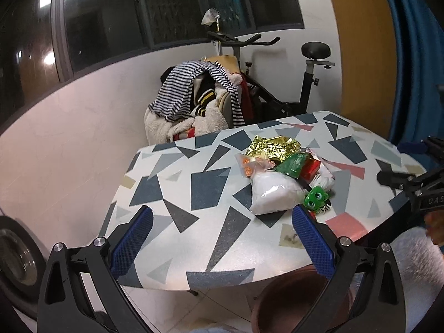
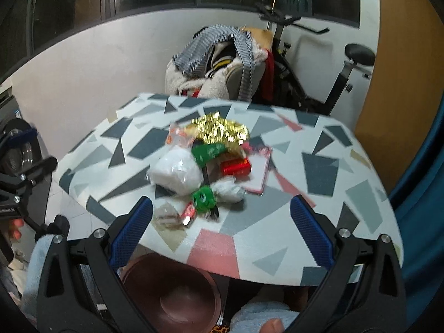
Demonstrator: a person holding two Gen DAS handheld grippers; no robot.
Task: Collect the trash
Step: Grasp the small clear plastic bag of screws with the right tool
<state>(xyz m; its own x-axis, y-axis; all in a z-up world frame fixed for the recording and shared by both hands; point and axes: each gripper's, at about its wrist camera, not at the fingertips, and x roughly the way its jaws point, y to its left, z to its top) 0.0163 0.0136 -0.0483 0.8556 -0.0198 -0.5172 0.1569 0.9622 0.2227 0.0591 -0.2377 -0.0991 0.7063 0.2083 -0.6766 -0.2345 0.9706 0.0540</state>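
Both grippers wide open and empty over the surface edge, trash heap just ahead.

The heap (image 2: 205, 161) is loose: gold foil (image 2: 219, 130), a white bag (image 2: 177, 173), a red box (image 2: 236, 166) and a green toy (image 2: 204, 198) overlap, so a pinch could drag neighbours off the surface (image 2: 319, 166), missing the brown bin (image 2: 172, 294) below the right gripper (image 2: 222, 233). The left gripper (image 1: 222, 238) touches nothing; the white bag (image 1: 274, 194) lies just beyond its right finger.

Patterned table (image 1: 177, 188) bears a trash pile (image 1: 280, 177).
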